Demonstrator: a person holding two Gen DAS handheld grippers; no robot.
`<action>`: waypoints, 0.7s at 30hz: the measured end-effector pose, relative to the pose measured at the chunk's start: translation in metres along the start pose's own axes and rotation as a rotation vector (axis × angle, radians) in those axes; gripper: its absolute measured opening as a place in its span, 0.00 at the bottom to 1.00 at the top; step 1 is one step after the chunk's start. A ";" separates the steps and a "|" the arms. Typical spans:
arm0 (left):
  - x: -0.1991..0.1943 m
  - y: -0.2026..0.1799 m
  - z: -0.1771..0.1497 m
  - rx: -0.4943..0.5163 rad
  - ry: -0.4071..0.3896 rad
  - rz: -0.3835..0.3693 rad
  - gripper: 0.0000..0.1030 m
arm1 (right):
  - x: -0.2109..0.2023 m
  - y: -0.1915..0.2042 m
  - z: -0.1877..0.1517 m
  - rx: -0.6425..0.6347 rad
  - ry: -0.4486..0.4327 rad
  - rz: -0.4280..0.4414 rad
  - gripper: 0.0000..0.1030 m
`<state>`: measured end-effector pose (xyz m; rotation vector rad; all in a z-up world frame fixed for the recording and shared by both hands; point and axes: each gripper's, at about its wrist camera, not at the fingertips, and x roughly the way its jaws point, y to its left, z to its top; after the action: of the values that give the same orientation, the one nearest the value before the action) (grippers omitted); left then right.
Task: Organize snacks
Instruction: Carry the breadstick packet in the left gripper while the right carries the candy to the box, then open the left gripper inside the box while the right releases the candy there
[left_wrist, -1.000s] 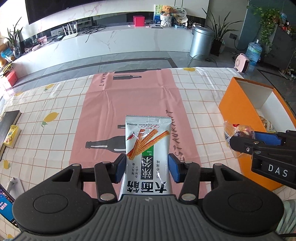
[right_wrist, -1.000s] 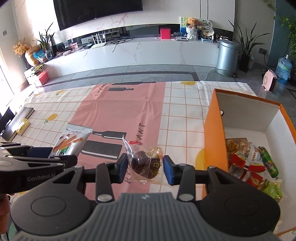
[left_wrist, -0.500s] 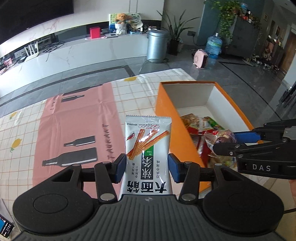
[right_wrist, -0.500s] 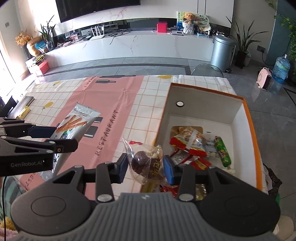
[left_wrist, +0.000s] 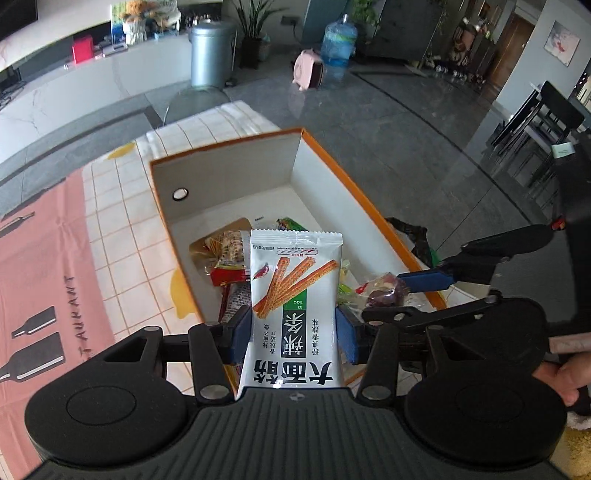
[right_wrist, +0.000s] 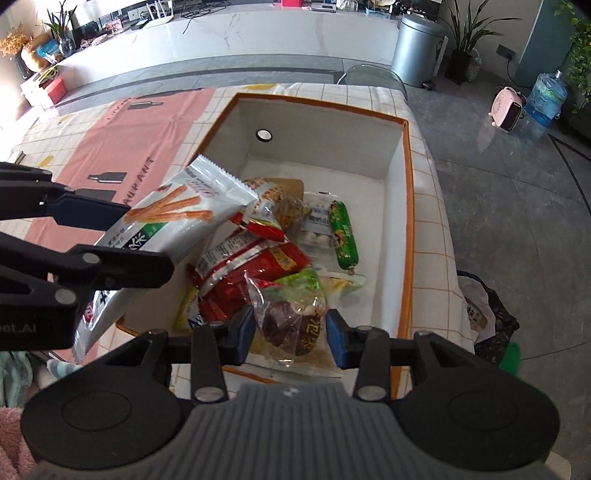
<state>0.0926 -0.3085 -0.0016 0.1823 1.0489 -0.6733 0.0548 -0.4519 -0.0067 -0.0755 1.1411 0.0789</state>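
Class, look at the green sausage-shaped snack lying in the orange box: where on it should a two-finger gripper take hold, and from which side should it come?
Grip the green sausage snack across its middle, coming straight down from above. It lies flat and lengthwise on the floor of the orange box, with bare floor on its right but other packets crowding its left. I would set the fingers on its two long sides, probably nudging the neighbours aside.
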 end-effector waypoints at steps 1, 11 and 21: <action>0.007 -0.001 0.001 0.010 0.014 0.012 0.53 | 0.002 -0.002 0.000 -0.012 0.006 -0.008 0.38; 0.048 -0.011 0.005 0.057 0.091 0.069 0.54 | 0.031 0.005 0.007 -0.233 0.112 -0.076 0.38; 0.057 -0.009 0.004 0.061 0.114 0.071 0.55 | 0.041 0.012 0.012 -0.297 0.157 -0.101 0.39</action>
<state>0.1087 -0.3417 -0.0458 0.3128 1.1268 -0.6366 0.0813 -0.4379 -0.0390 -0.4092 1.2737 0.1544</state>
